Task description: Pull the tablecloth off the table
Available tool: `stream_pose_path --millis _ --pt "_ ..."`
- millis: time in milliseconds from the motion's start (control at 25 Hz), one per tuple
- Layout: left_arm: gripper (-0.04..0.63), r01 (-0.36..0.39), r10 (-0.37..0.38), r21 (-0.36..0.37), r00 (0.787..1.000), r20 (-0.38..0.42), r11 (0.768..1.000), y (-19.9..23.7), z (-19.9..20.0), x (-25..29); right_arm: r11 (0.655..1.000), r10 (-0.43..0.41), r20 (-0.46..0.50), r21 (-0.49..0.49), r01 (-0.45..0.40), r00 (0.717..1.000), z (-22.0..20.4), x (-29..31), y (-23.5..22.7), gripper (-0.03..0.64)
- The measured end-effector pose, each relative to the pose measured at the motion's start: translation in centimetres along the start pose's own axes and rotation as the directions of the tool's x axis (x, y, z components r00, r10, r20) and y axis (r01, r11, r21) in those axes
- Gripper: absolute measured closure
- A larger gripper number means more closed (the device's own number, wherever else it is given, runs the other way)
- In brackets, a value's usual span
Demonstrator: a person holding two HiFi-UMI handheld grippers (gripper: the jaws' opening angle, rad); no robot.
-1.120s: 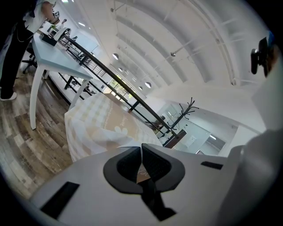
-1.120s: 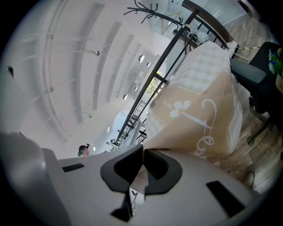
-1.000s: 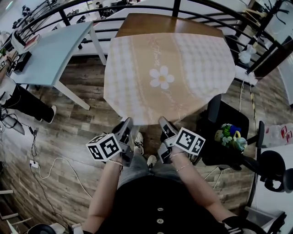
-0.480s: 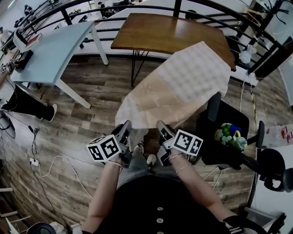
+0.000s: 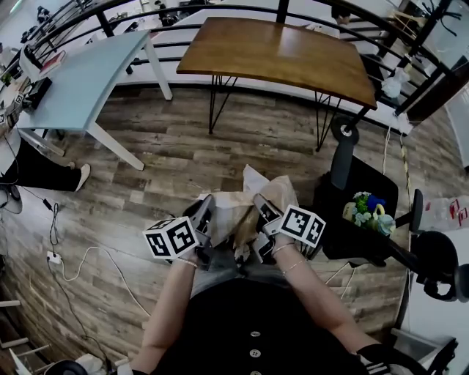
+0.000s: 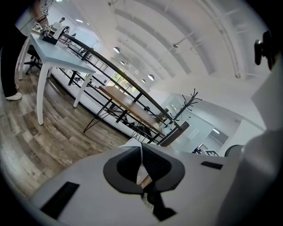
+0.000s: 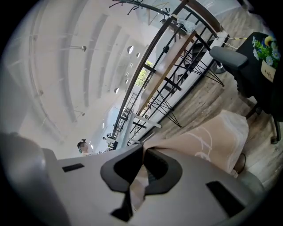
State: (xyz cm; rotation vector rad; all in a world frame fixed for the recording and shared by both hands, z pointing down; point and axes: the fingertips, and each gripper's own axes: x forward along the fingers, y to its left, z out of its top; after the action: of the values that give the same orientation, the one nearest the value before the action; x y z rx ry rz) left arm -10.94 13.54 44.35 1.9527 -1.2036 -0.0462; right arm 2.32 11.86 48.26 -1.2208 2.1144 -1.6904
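Observation:
The beige checked tablecloth (image 5: pixel 245 201) hangs crumpled between my two grippers, off the brown wooden table (image 5: pixel 278 51), whose top is bare. My left gripper (image 5: pixel 207 207) is shut on one edge of the tablecloth (image 6: pixel 140 173). My right gripper (image 5: pixel 260 205) is shut on the other edge, and the tablecloth (image 7: pixel 208 141) drapes away from its jaws to the right. Both grippers sit close together just in front of the person's body.
A light blue table (image 5: pixel 80 77) stands at the left. A black chair (image 5: pixel 359 212) with a flower bunch (image 5: pixel 366 212) is at the right. A curved black railing (image 5: pixel 220 11) runs behind the tables. Cables (image 5: pixel 95 264) lie on the wooden floor.
The tablecloth has slid fully off the brown table and collapsed into a bundle at the grippers. Both grippers moved slightly down and toward the body.

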Motion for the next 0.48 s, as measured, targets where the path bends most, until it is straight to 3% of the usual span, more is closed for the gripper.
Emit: stream_pose_path --millis 480 --pt "0.578 -0.004 0.004 -0.012 1.0 0.007 1.0 0.28 0.21 -0.35 1.0 0.016 0.006 -0.016 -0.016 1.0 -0.15 -0.32 0.68 0.589"
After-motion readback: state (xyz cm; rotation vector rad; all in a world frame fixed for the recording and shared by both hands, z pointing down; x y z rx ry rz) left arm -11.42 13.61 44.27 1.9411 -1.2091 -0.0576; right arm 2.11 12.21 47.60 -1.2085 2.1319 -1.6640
